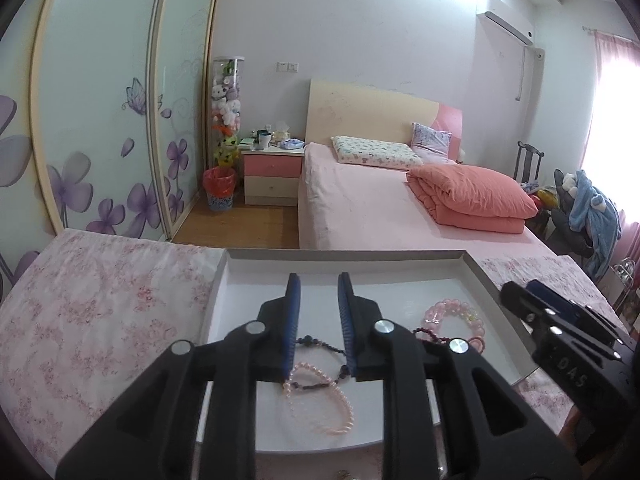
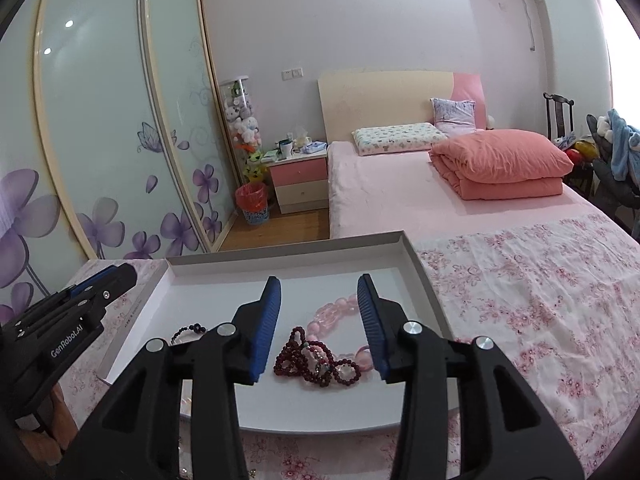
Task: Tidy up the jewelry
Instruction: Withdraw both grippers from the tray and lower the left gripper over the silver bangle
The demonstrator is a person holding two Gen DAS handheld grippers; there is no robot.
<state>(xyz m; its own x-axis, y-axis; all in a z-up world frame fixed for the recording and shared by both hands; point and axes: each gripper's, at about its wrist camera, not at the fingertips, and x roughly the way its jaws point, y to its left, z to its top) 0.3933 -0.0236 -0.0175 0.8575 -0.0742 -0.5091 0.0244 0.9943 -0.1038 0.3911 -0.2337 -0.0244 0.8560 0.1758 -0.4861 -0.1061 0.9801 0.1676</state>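
A shallow white tray (image 1: 486,276) (image 2: 420,264) lies on a floral cloth and holds bracelets. In the left wrist view my left gripper (image 1: 319,284) is open above a dark bead bracelet (image 1: 320,342) and a pale pink pearl bracelet (image 1: 340,404). A chunky pink bead bracelet (image 1: 460,312) lies to the right. In the right wrist view my right gripper (image 2: 319,286) is open wide above a dark red bead strand (image 2: 316,360) and the chunky pink bracelet (image 2: 336,310). Both grippers hold nothing. Each gripper shows in the other's view, the right gripper (image 1: 520,296) and the left gripper (image 2: 116,276).
The floral cloth (image 2: 540,300) (image 1: 100,300) covers the surface around the tray. Beyond it stand a pink bed (image 1: 360,200), a folded salmon quilt (image 1: 472,196), a nightstand (image 1: 272,172), a red bin (image 1: 219,188) and sliding wardrobe doors (image 1: 100,120).
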